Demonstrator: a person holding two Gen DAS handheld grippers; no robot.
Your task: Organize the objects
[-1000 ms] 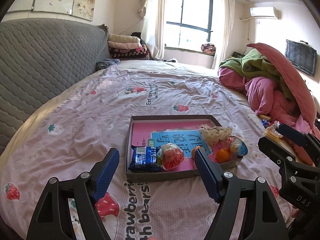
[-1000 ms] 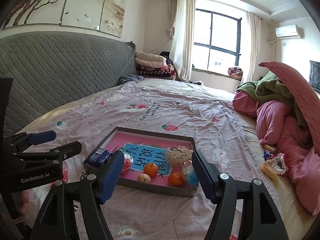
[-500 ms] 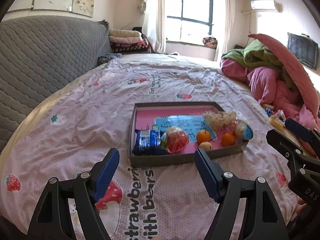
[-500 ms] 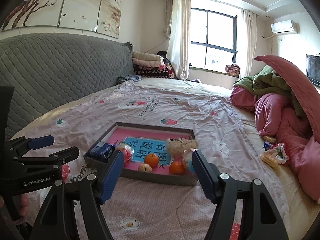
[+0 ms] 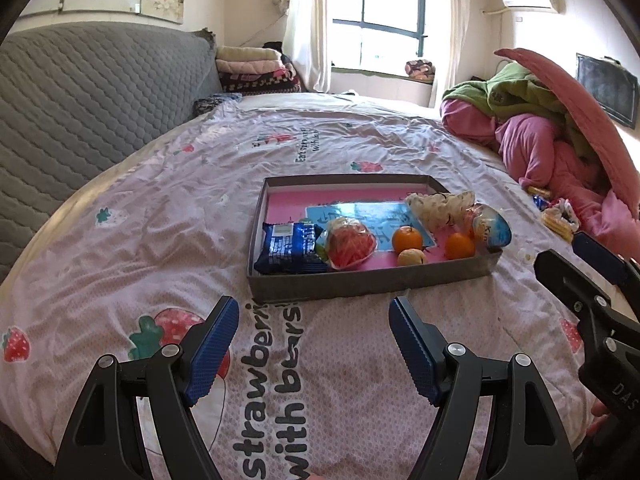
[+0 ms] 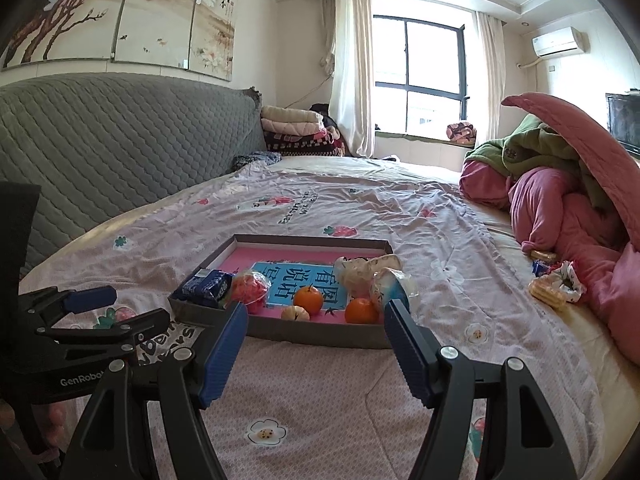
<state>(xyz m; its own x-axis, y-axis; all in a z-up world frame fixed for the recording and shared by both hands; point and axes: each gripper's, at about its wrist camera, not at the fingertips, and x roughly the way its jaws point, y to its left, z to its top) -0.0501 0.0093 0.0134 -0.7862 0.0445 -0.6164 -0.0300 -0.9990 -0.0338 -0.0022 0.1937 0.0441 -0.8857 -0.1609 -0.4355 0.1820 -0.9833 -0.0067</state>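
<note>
Grey cardboard tray (image 5: 360,286) mid-frame w/ blue snack packet (image 5: 288,246), two oranges (image 5: 407,239), wrapped treats corralled inside; left gripper (image 5: 314,322) & right gripper (image 6: 314,320) both splayed, empty.

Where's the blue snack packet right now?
In the left wrist view, the blue snack packet lies in the tray's near-left corner, beside the red-filled wrapper.

Pink-lined grey tray (image 5: 360,286) is showing a blue packet (image 5: 289,247), two orange mandarins (image 5: 407,239) — the bedsheet (image 5: 160,208) is wearing pale pink with red strawberries — beside a grey quilted headboard (image 6: 120,148).
</note>
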